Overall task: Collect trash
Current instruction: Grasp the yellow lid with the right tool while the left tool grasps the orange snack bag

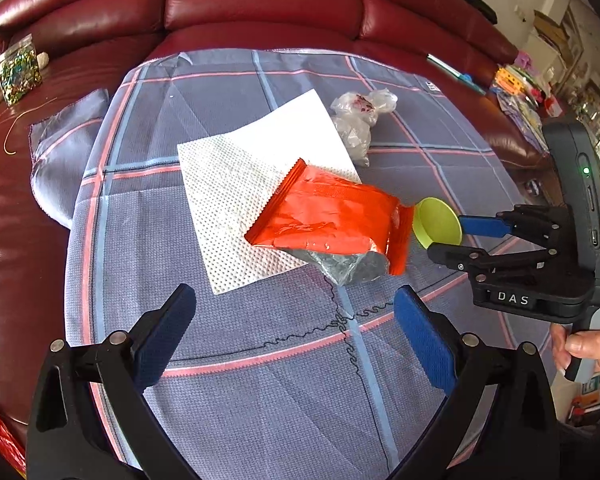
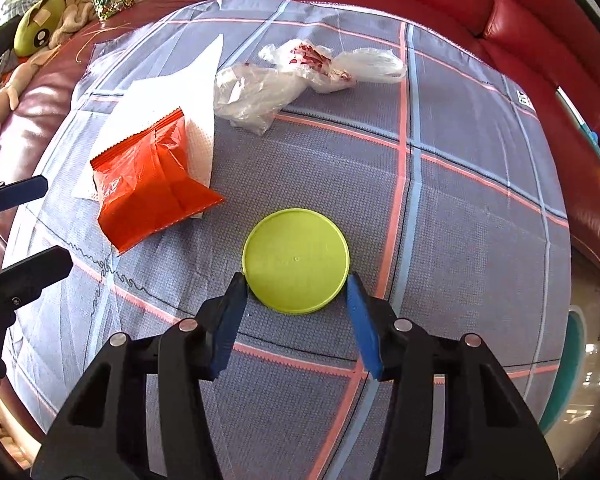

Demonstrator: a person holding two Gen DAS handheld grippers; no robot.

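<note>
An orange snack wrapper (image 1: 332,220) lies on a white paper towel (image 1: 240,196) on a plaid cloth; it also shows in the right wrist view (image 2: 148,184). A crumpled clear plastic bag (image 2: 292,76) lies beyond it, also in the left wrist view (image 1: 360,120). A lime-green round lid (image 2: 296,260) is between the fingertips of my right gripper (image 2: 296,284), whose jaws touch its two sides; the lid (image 1: 438,222) is tilted up in the left wrist view. My left gripper (image 1: 296,312) is open and empty, just short of the wrapper.
The plaid cloth (image 2: 460,208) covers a red leather sofa (image 1: 260,4). A jar of coloured bits (image 1: 18,70) and plush toys (image 2: 48,20) sit at the far left. Clutter lines a shelf at the right (image 1: 540,92).
</note>
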